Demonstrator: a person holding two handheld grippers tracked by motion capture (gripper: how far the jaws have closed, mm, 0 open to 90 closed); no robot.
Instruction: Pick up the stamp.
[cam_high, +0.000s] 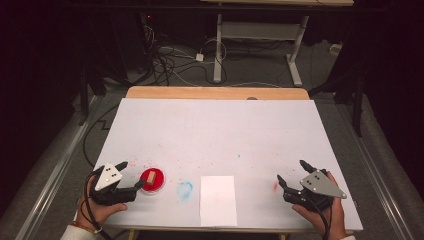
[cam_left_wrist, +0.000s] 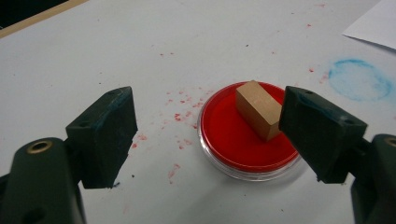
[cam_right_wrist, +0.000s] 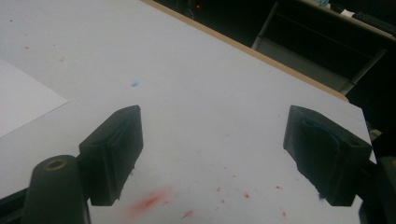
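Wooden stamp block (cam_left_wrist: 258, 110) sitting in red ink dish (cam_left_wrist: 233, 140), just ahead of wide-gaping left hand-held gripper (cam_left_wrist: 208, 135); right hand-held gripper (cam_right_wrist: 212, 154) gaping wide, holding nothing.

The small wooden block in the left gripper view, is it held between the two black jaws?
No, the small wooden block lies in the round red ink dish while the left gripper stands open, its jaws apart.

A dark room is seen beyond the white-covered table (cam_high: 215, 125). Tangled cables (cam_high: 170, 60) are strewn on grey floor (cam_high: 250, 70) beside a white desk frame (cam_high: 260, 35).
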